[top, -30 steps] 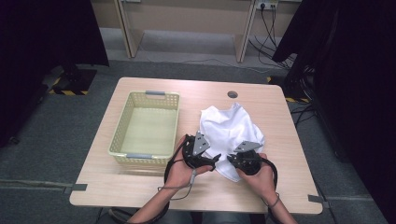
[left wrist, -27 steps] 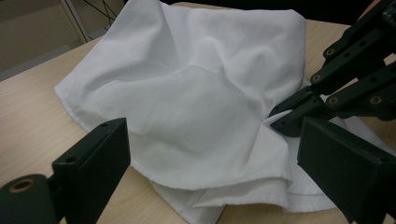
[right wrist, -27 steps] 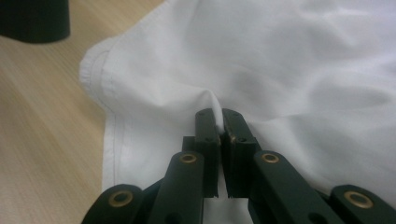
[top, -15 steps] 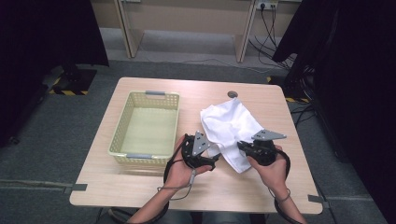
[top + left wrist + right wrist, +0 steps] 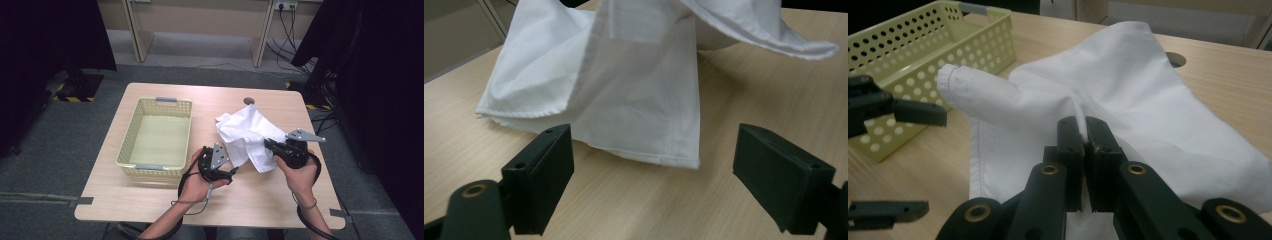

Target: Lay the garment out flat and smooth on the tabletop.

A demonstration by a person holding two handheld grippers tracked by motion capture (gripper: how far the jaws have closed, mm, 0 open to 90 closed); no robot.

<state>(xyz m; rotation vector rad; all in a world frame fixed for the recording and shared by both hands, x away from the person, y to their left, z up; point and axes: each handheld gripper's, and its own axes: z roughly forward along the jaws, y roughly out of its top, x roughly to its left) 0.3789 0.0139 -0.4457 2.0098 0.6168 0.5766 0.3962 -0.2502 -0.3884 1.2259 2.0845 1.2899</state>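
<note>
Work on the crumpled white cloth (image 5: 248,135) seems at an early stage: right tongs (image 5: 1083,131) pinch its fold above the wooden bench (image 5: 260,200), left tongs (image 5: 651,187), just narrowing, stand wide and empty, and the yellow perforated plastic basket (image 5: 131,145) holds nothing.

Yellow perforated basket (image 5: 156,135) on wooden table (image 5: 260,195), left side.
</note>
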